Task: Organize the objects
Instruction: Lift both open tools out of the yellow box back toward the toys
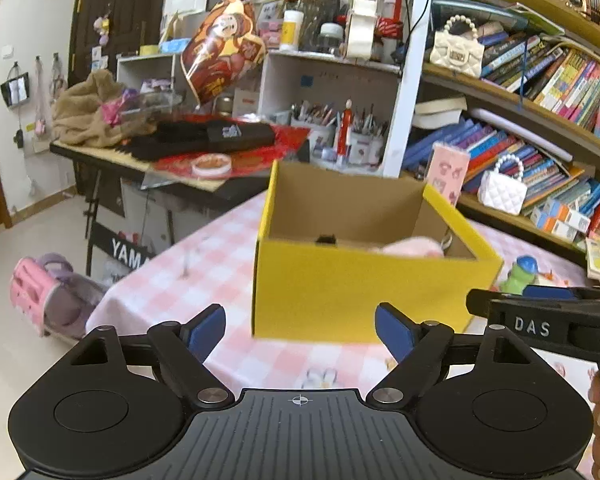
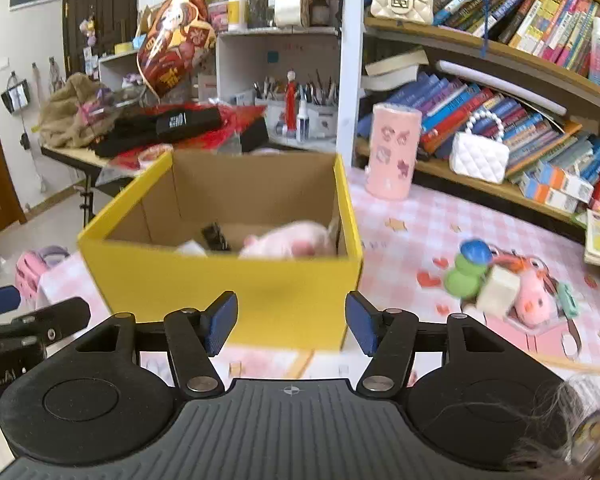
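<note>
Left gripper [image 1: 300, 330]: stood open with nothing between its 2 blue pads, raised over the pink checked tablecloth [image 1: 188, 272] in front of the box.
Right gripper [image 2: 292, 322]: also stood open and empty, facing the box's near wall.
Yellow box [image 2: 228, 284]: sat on the cloth just beyond both grippers, open at the top, cardboard brown inside.
Pink plush [image 2: 288, 240]: lay inside the box by its right wall, past the right gripper's tips and apart from them.
Small black item [image 2: 216, 236]: lay inside the box, left of the plush; too blurred to identify.
Loose toys [image 2: 500, 284]: a green and blue figure, a pale block and a pink pig lay clustered on the cloth, right of the box and right of the right gripper.
Pink cup [image 2: 392, 152]: stood upright behind the box's right corner.
</note>
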Available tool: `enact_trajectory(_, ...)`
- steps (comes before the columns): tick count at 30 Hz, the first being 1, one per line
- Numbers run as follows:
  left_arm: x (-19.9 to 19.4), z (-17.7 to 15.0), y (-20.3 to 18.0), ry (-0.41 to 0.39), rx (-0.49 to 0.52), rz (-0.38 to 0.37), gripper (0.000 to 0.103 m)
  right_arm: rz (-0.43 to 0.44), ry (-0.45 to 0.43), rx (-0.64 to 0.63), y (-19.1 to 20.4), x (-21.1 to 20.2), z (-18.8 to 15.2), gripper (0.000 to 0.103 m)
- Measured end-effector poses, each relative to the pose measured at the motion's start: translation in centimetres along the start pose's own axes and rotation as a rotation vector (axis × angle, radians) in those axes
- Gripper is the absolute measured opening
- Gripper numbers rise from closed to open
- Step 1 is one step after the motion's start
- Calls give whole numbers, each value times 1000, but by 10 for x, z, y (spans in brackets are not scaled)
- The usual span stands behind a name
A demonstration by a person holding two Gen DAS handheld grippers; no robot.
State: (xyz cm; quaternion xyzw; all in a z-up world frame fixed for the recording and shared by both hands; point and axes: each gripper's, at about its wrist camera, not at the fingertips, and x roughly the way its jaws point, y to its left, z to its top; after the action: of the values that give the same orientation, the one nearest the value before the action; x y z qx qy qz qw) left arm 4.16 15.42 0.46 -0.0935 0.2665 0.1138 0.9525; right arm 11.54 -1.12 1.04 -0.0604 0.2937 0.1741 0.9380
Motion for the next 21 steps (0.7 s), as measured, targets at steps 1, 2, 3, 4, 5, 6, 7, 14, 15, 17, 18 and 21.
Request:
enact_trajectory(1,-3,-4,0,9,1,4,85,-3,4,-2,1,-4,-6,60)
enact_trajectory(2,-5,-7,0,14,2,7,85,-6,8,-4,2,-8,-11,60)
enact_trajectory(3,-8,-10,0,19,3,9,85,-10,13,-7,3,-12,-16,60)
enact_trajectory(4,-11,-14,0,24,5,12,85,-13,17,-9,4,-16,-20,61)
enact_trajectory(5,-14,-16,0,28,8,14,85,-17,23,-9,6,-20,-26,62)
enact_trajectory(6,-17,-19,0,32,13,18,86,-18,28,-7,6,-23,-31,62)
enact_trajectory(7,-21,-23,0,34,17,20,87,-18,35,-6,8,-27,-36,62)
enact_trajectory(14,-39,-44,-6,69,44,5,89,-30,67,-16,18,-48,-64,66)
enact_trajectory(15,-41,-47,-7,73,52,0,89,-34,64,-18,19,-51,-66,67)
enact_trajectory(17,-45,-51,-8,77,66,1,89,-47,60,-18,20,-56,-70,67)
enact_trajectory(18,-46,-52,-9,79,71,1,89,-52,60,-17,20,-58,-73,67)
enact_trajectory(21,-49,-56,-8,87,76,-8,89,-59,68,-9,20,-64,-80,67)
